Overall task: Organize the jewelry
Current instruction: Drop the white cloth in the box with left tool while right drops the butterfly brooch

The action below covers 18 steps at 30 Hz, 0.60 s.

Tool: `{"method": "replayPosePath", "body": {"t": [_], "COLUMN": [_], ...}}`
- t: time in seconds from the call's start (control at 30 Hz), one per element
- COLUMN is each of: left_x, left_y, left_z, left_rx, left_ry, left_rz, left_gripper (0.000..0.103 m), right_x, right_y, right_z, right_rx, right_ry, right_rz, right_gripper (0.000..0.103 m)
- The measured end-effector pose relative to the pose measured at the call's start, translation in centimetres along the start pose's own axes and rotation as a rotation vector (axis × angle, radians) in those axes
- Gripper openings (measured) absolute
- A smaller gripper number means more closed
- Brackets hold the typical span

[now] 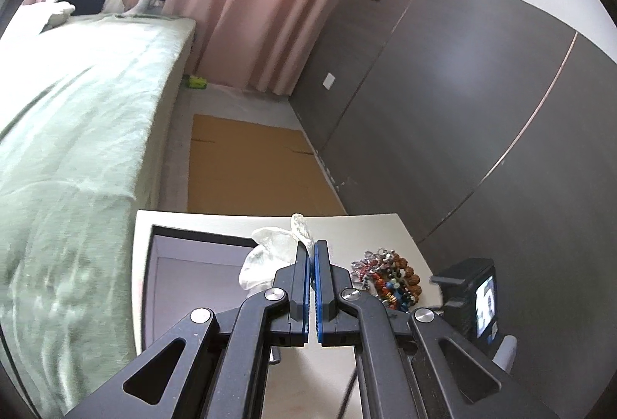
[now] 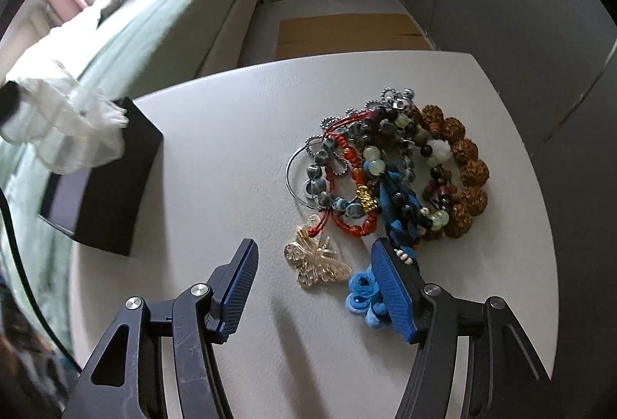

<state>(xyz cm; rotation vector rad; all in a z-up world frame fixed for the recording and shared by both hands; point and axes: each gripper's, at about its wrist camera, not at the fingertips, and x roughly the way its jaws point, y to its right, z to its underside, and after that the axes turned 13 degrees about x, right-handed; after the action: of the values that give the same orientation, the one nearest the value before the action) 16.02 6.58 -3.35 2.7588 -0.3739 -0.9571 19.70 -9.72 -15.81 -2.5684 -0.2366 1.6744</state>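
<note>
On the white table (image 2: 231,149), the right gripper (image 2: 314,288) hangs half open and empty, the gold butterfly brooch (image 2: 316,263) between its jaws; best centre it, clear of the blue knot (image 2: 364,297), while the left gripper (image 1: 311,253) pinches the gauze pouch (image 1: 270,249).

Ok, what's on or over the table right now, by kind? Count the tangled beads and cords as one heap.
Black box: 1
Sheer white pouch: 1
Gold butterfly piece: 1
Tangled bead heap: 1
Total: 4
</note>
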Motion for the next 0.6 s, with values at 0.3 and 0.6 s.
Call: {"method": "replayPosePath", "body": {"t": [0.3, 0.6], "left_x": [-2.0, -4.3], "left_y": [-1.5, -4.8], "left_z": [0.2, -0.2], "left_rx": [-0.029, -0.09], "left_ry": [0.025, 0.081], "left_rz": [-0.016, -0.026], "left_gripper": [0.001, 0.001], "right_x": [-0.6, -2.8], "right_y": [-1.2, -0.5], "right_z": [1.0, 0.5], "right_rx": [-0.034, 0.008], "right_ry": [-0.014, 0.011], "right_rz": [-0.003, -0.14], "right_gripper": [0.025, 0.014]}}
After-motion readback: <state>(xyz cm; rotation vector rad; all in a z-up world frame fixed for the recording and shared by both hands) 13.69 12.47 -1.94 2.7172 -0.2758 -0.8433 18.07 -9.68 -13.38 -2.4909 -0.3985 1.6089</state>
